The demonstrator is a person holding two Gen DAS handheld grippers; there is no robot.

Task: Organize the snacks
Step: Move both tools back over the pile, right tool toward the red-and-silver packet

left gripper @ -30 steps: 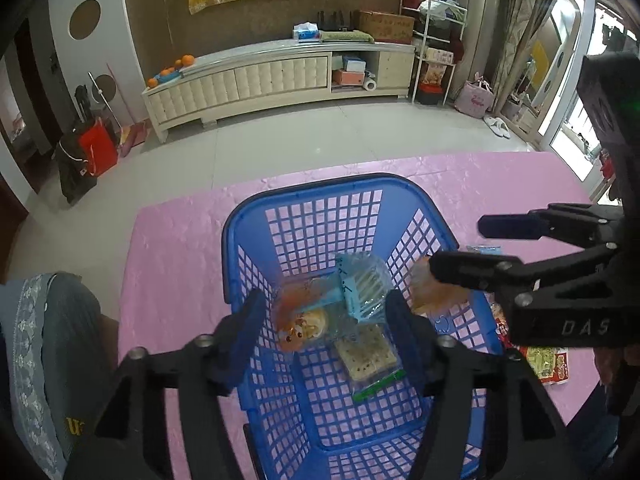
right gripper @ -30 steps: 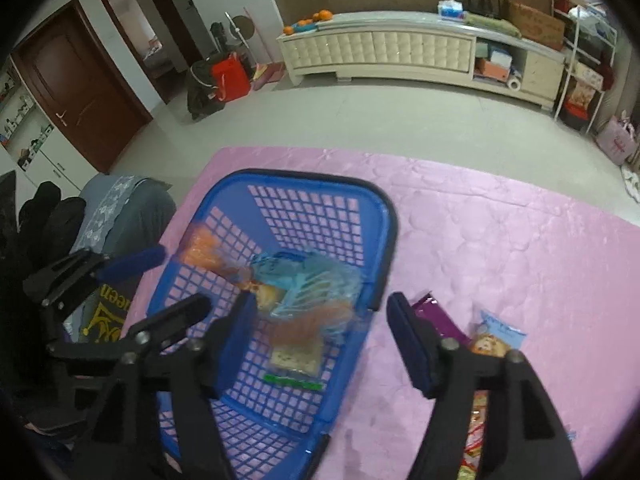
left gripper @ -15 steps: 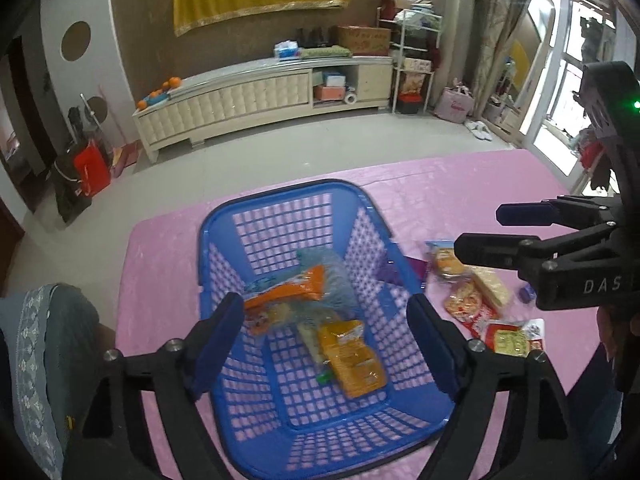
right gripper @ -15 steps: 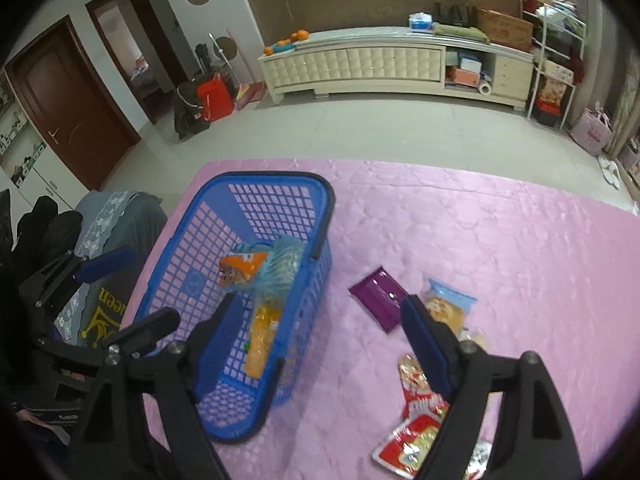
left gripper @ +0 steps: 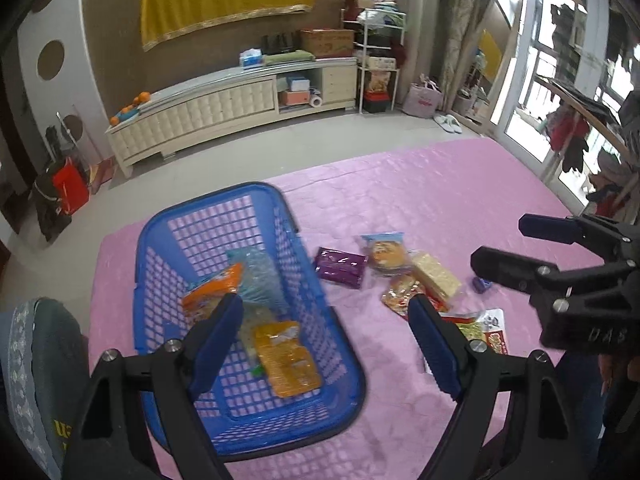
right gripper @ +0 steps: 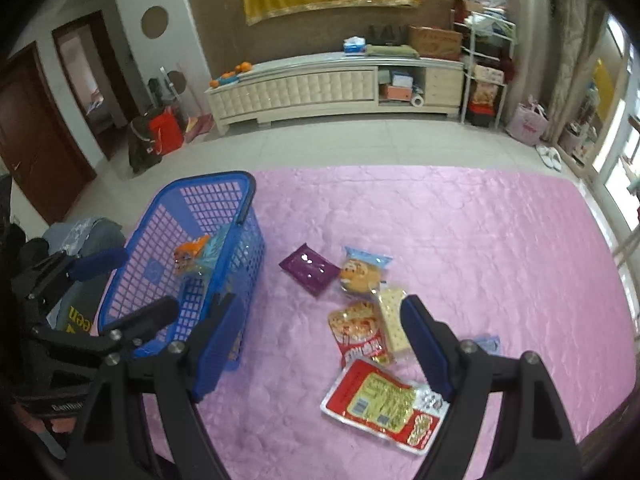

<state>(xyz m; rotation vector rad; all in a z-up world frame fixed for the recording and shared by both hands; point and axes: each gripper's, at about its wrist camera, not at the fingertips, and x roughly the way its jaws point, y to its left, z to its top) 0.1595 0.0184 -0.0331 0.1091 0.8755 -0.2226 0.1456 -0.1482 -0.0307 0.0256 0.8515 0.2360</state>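
A blue plastic basket (left gripper: 160, 240) stands at the left of the pink table and also shows in the right wrist view (right gripper: 240, 240). It holds an orange packet (left gripper: 212, 288), a light-blue packet (left gripper: 256, 276) and a yellow packet (left gripper: 286, 356). To its right lie a purple packet (right gripper: 308, 268), a bun in a blue-edged bag (right gripper: 360, 274), a cracker pack (right gripper: 392, 324), a red snack bag (right gripper: 360, 336) and a red-and-yellow tray pack (right gripper: 384, 404). My left gripper (left gripper: 324, 340) is open and empty above the basket's right rim. My right gripper (right gripper: 316, 344) is open and empty above the loose snacks.
A small blue object (right gripper: 486, 344) lies right of the cracker pack. A grey chair back (left gripper: 40, 360) stands at the table's left edge. The pink cloth (right gripper: 460, 240) stretches to the right. A cream cabinet (right gripper: 332, 88) stands across the floor.
Both grippers have pulled back and up from the basket and swung right. The loose snacks on the table have come into view. The packets in the basket have settled.
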